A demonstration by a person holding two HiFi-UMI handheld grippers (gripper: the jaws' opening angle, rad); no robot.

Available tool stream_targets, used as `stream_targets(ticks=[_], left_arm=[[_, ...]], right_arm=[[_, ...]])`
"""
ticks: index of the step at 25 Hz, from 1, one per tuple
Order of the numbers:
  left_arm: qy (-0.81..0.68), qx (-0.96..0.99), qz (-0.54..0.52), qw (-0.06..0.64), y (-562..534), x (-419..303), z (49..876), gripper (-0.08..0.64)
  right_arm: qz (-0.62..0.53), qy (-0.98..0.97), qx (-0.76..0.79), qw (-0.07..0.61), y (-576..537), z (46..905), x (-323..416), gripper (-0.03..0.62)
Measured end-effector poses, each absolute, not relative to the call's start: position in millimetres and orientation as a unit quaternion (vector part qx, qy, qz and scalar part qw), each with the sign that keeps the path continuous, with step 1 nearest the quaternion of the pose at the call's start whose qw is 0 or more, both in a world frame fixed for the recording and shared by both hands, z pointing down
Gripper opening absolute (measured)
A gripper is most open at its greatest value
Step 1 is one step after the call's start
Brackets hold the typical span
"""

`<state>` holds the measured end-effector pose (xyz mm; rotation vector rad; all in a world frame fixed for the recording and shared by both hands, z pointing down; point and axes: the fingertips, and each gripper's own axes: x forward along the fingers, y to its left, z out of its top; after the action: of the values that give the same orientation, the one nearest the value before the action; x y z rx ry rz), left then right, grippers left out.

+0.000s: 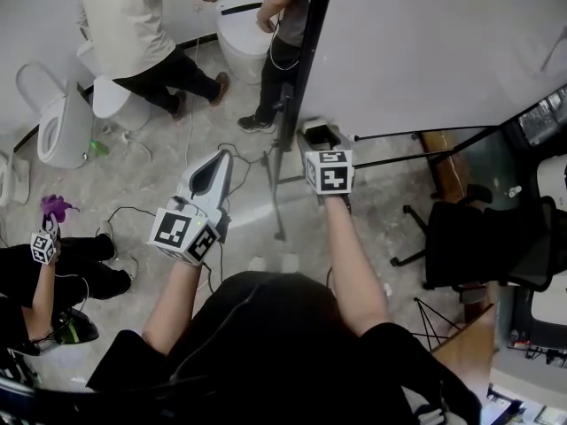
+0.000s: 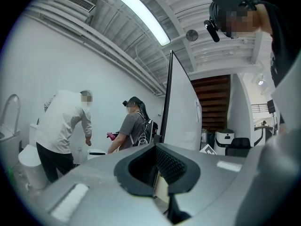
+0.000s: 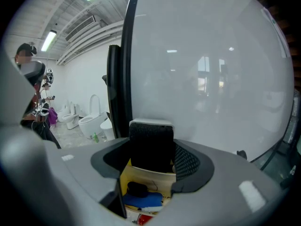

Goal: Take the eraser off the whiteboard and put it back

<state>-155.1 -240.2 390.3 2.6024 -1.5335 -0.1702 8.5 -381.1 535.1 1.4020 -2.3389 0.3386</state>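
**Me:** Speckled floor (image 1: pixel 232 204) strewn with loose cables (image 1: pixel 133 212), toilets (image 1: pixel 62 127) along the wall, other people (image 1: pixel 133 25) busy beside them. It's a crowded room to work in.

**Colleague:** Where's the eraser?

**Me:** The eraser (image 3: pixel 151 142) stands upright between the jaws of my right tool (image 3: pixel 153 153). It's close to the whiteboard (image 3: pixel 211 79), just beside its black left frame (image 3: pixel 126 69). The pads look pressed on both its sides, so I judge it clamped. I can't tell whether its far face touches the board.

**Colleague:** What worries you?

**Me:** The jaws stand wide, and a good part of the block sticks out past the tips. If I twist while pulling it away or setting it back, it may pivot in the pads and slip down to the floor. This near the frame, I could also land it half over the edge, and I doubt it would hold there.

**Colleague:** And your other hand?

**Me:** My left tool (image 2: pixel 156 161) points level, off to the left of the board's edge, with its jaws together on nothing. It can't catch a drop from there.
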Motion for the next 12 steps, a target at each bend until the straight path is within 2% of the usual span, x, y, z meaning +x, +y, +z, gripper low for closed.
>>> stream_targets(ticks=[12], left_arm=[[-0.507,0.858,-0.058,0.055,-238.7,-153.9,385.5,0.005]], right_arm=[[0.125,-0.836,0.501,0.186,-380.2,529.6,12.7,0.296]])
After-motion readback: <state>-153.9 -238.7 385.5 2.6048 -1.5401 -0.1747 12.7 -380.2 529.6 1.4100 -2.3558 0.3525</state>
